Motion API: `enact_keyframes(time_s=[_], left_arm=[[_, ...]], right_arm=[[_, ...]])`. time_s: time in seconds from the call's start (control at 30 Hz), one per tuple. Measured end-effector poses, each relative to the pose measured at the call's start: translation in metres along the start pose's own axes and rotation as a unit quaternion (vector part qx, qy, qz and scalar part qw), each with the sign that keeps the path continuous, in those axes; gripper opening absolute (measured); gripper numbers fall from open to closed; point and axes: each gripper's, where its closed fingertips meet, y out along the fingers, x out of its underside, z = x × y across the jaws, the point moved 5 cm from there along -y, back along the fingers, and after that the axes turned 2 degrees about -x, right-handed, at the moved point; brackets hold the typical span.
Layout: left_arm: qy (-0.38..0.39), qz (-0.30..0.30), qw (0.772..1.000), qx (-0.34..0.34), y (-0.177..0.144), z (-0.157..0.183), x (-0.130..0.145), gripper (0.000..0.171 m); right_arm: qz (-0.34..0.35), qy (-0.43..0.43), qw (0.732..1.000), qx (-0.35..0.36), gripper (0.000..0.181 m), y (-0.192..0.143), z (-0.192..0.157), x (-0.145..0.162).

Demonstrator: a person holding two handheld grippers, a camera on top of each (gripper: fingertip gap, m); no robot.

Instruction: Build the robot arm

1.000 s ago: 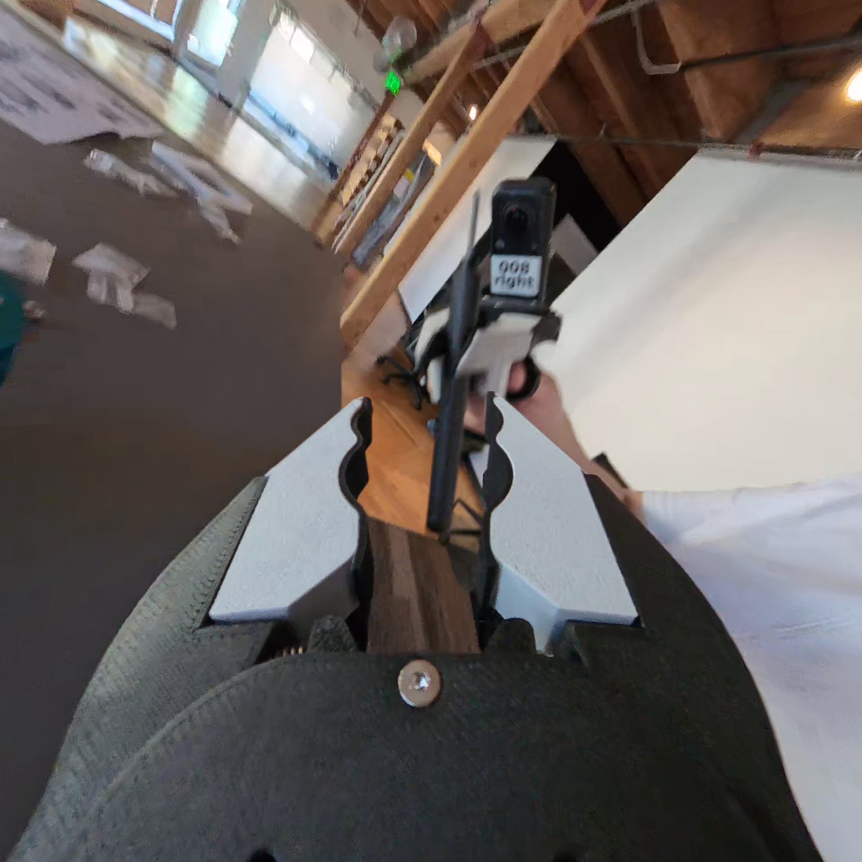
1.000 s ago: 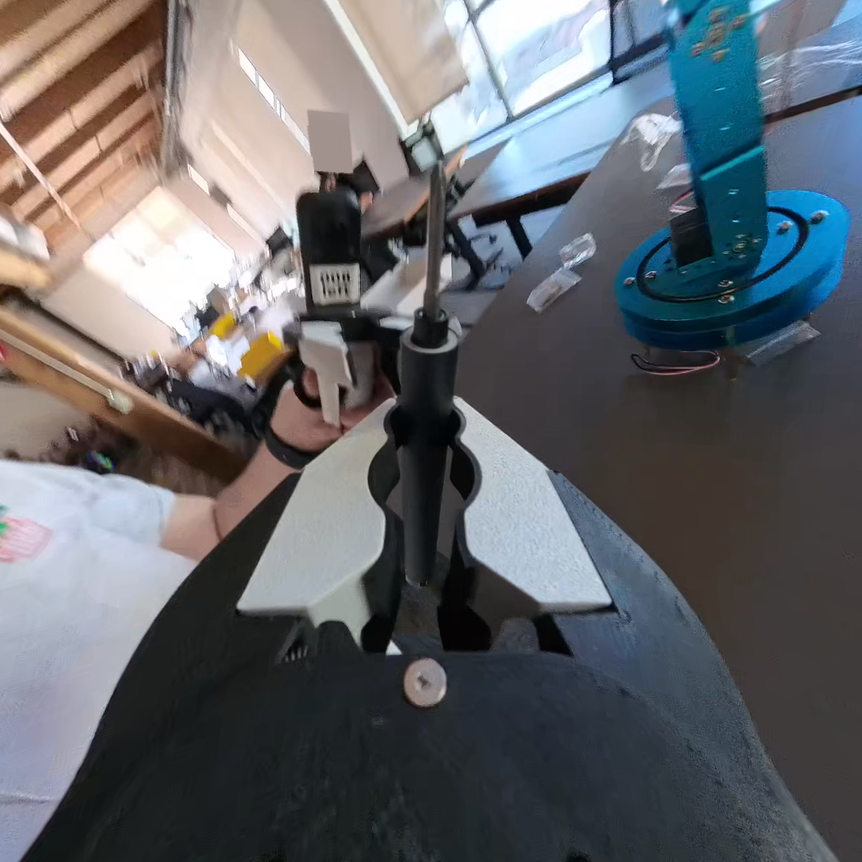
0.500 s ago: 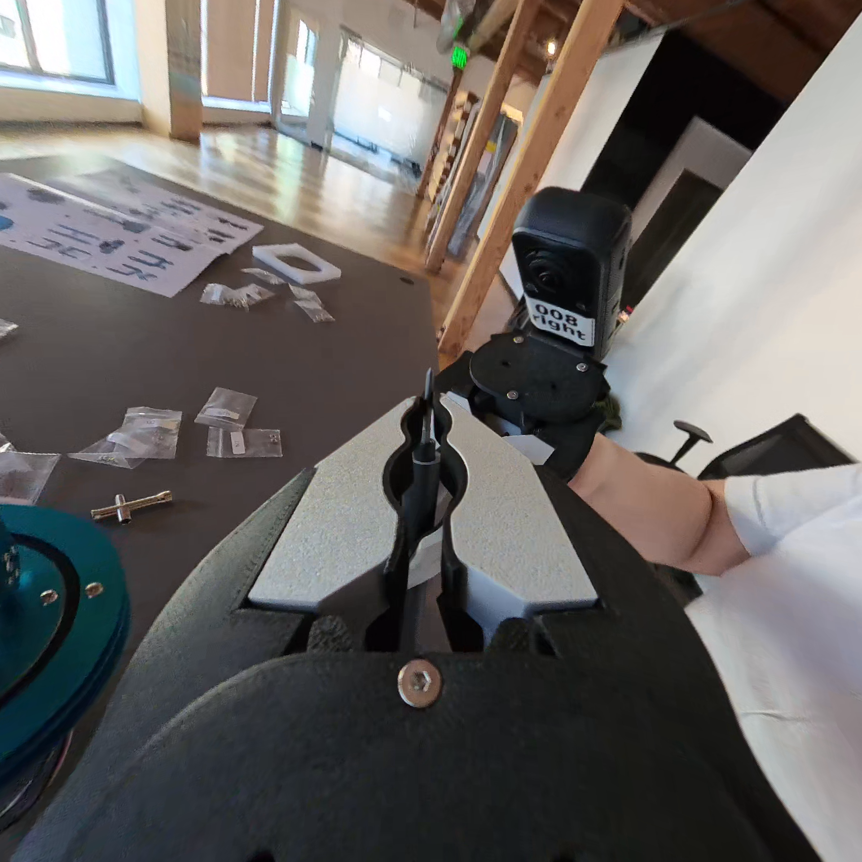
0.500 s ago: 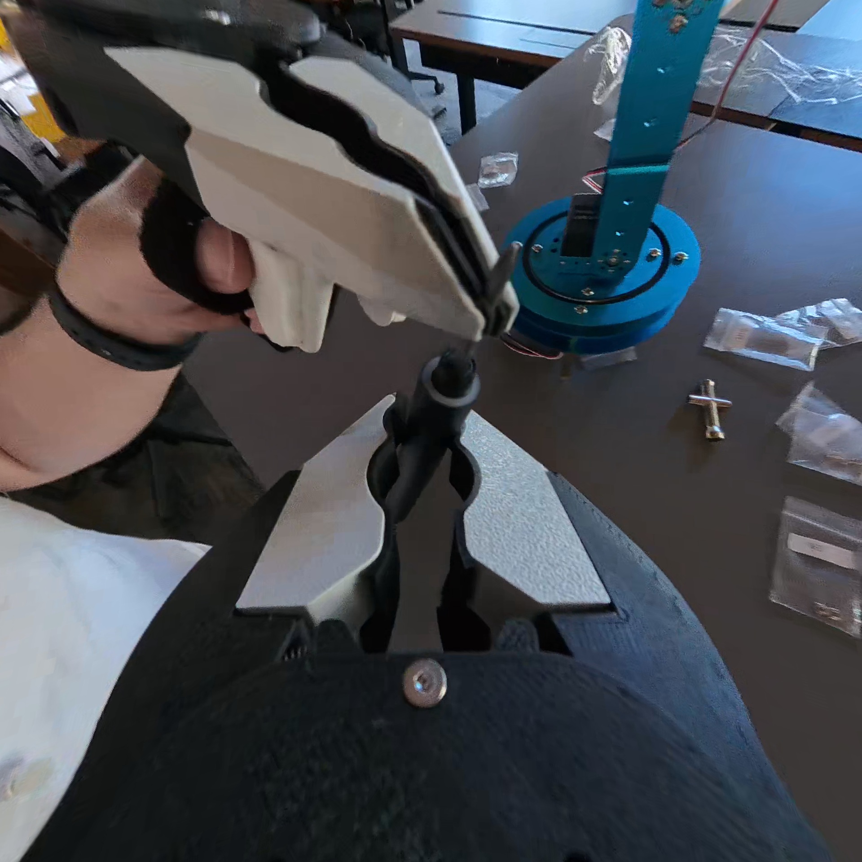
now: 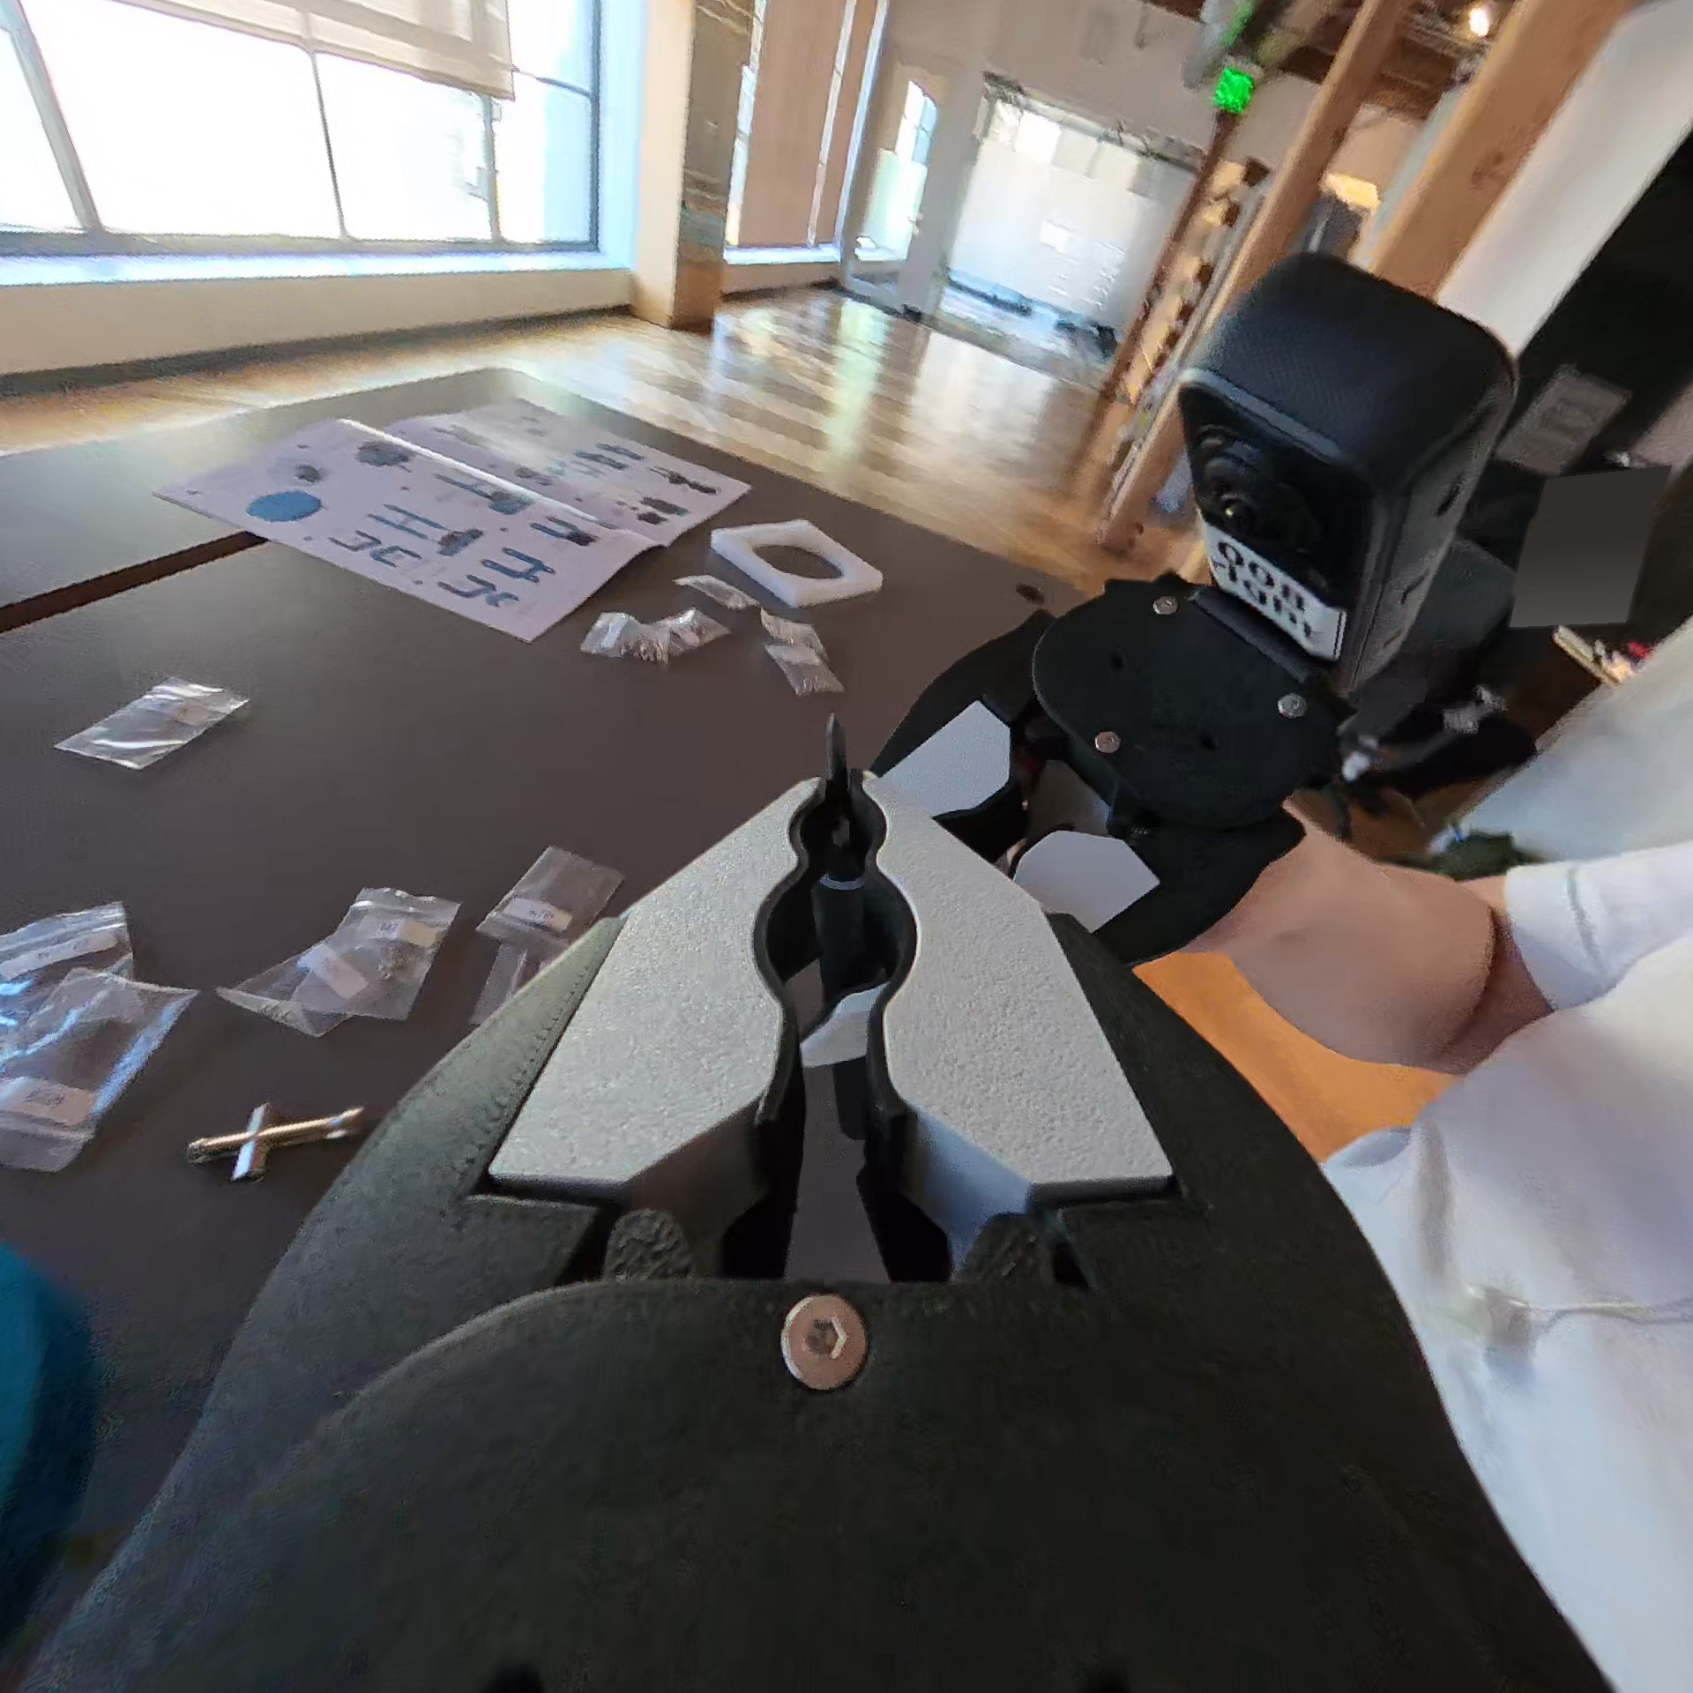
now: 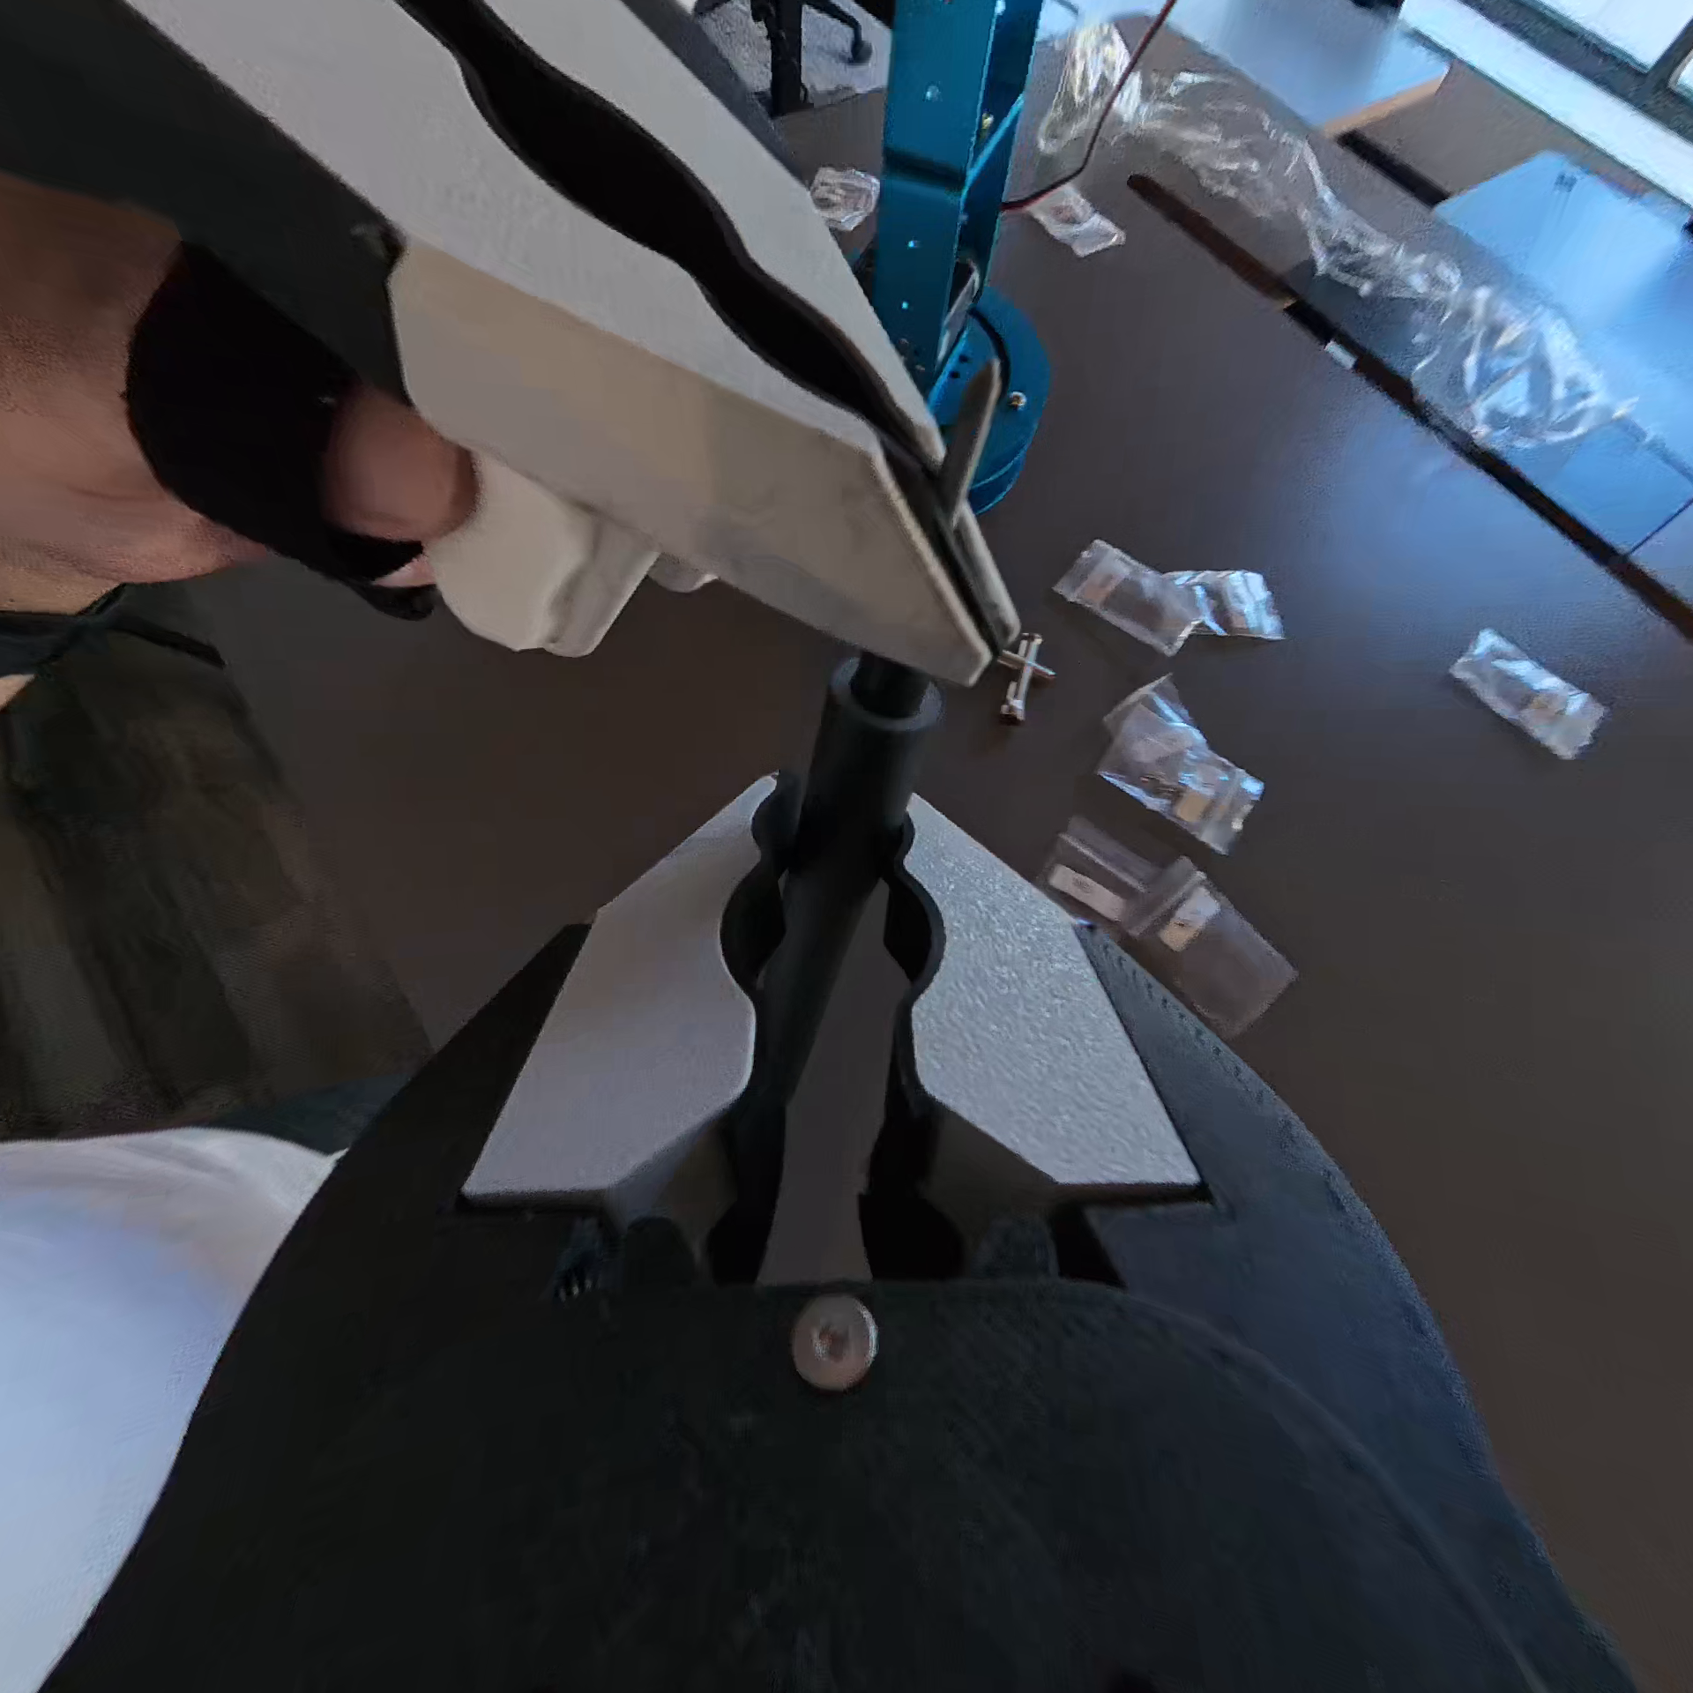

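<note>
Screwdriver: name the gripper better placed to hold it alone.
Right, probably: the right gripper has its jaws shut on the thick black handle of the screwdriver; the left gripper only pinches the thin shaft at its jaw tips.

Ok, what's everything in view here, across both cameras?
screwdriver: one, black, held between both grippers
stand: one, blue, upright on a round base on the table
cross wrench: one, silver, flat on the table
plastic bags: several, clear, scattered on the table
paper sheet: one, white, printed, far end of the table
foam frame: one, white, beside the sheet
plastic wrap: one, clear, crumpled
table: one, dark brown
left gripper: shut on the shaft
right gripper: shut on the handle
left hand: holding the left gripper
</note>
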Motion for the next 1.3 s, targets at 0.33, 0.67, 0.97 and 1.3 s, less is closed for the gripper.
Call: enact_keyframes(time_s=[0.33,0.67,0.97,1.3], left_arm=[[-0.062,0.069,0.994,-0.051,0.053,0.041,-0.023,0.000],[-0.072,0.080,0.988,-0.113,0.054,0.044,-0.033,0.001],[-0.150,0.168,0.969,-0.105,0.039,0.044,-0.012,0.040],[-0.203,0.260,0.943,-0.038,0.034,0.055,0.009,0.015]], right_arm=[[0.101,-0.018,0.992,-0.079,0.018,-0.060,0.033,0.026],[0.172,0.074,0.948,-0.258,0.016,-0.064,0.032,0.053],[0.168,0.019,0.967,-0.191,0.015,-0.084,0.041,0.046],[0.142,-0.191,0.971,0.006,0.015,-0.086,0.025,0.026]])
